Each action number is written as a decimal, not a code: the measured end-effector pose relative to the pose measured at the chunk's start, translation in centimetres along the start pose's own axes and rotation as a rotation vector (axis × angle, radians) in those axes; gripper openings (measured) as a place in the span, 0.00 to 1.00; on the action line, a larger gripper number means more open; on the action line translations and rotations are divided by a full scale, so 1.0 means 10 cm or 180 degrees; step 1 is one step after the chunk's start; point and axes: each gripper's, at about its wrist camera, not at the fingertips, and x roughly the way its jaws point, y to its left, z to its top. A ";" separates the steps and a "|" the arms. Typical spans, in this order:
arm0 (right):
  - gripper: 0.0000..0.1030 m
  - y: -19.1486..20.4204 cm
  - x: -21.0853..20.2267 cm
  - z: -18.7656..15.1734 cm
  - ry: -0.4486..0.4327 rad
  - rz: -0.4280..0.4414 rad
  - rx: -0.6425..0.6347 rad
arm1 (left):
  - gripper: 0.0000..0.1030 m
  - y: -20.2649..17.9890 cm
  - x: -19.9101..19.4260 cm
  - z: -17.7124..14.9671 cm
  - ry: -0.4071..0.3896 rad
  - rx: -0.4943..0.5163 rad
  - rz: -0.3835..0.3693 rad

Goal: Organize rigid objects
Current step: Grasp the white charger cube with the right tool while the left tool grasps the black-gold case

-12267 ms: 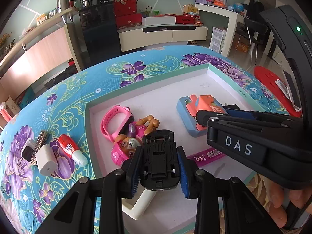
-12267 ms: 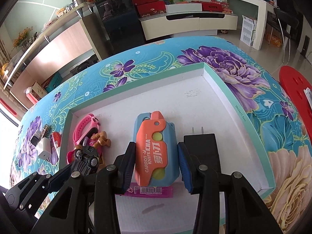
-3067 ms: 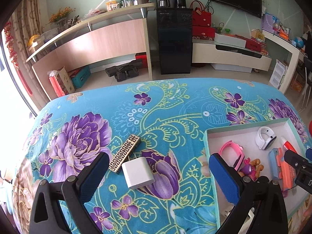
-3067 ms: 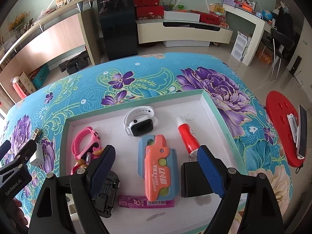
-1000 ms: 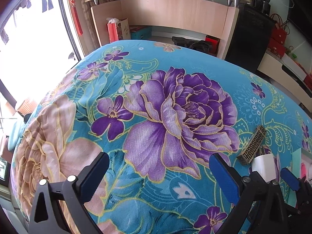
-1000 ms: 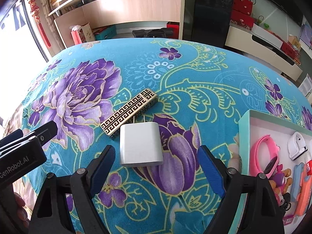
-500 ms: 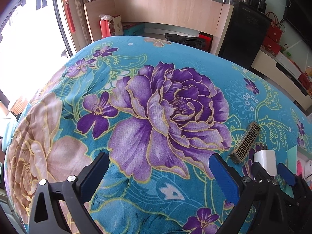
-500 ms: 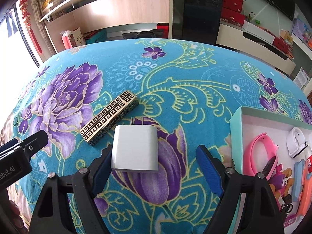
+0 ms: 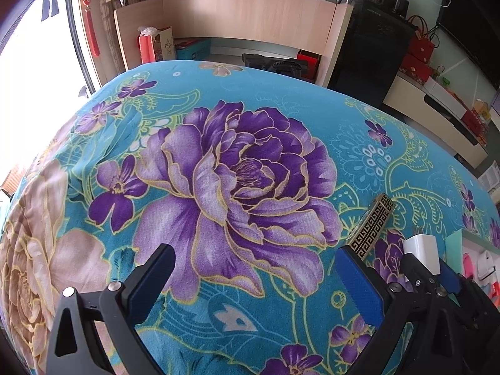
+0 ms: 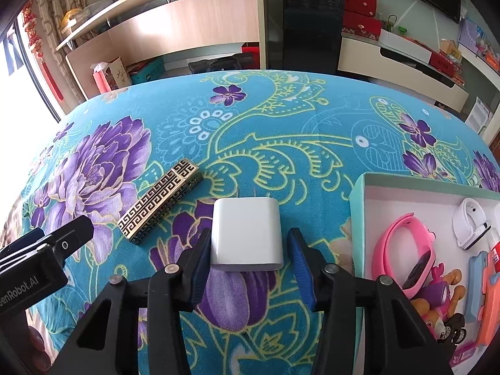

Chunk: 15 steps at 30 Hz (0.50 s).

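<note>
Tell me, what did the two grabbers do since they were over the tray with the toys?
Both left the tray. The right gripper came over to the white charger on the cloth, and its jaws are closing around it. The left gripper swung aside, open over the purple flower. The patterned gold bar stayed put beside the charger.

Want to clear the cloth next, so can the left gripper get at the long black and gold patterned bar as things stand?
Probably yes. The left gripper is open and empty, and the black and gold patterned bar lies flat on the flowered cloth just beyond its right finger, with nothing between them. The white charger lies beside the bar.
</note>
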 end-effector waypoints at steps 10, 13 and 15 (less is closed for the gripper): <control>0.43 -0.06 -0.03 0.00 -0.0005 0.0083 0.0088 | 1.00 -0.20 0.01 0.04 -0.0109 0.0163 -0.0155; 0.43 -0.09 -0.06 0.00 -0.0002 0.0109 0.0135 | 1.00 -0.26 0.00 0.05 -0.0157 0.0203 -0.0229; 0.43 -0.11 -0.08 0.01 -0.0024 0.0105 0.0154 | 1.00 -0.28 0.00 0.06 -0.0163 0.0212 -0.0283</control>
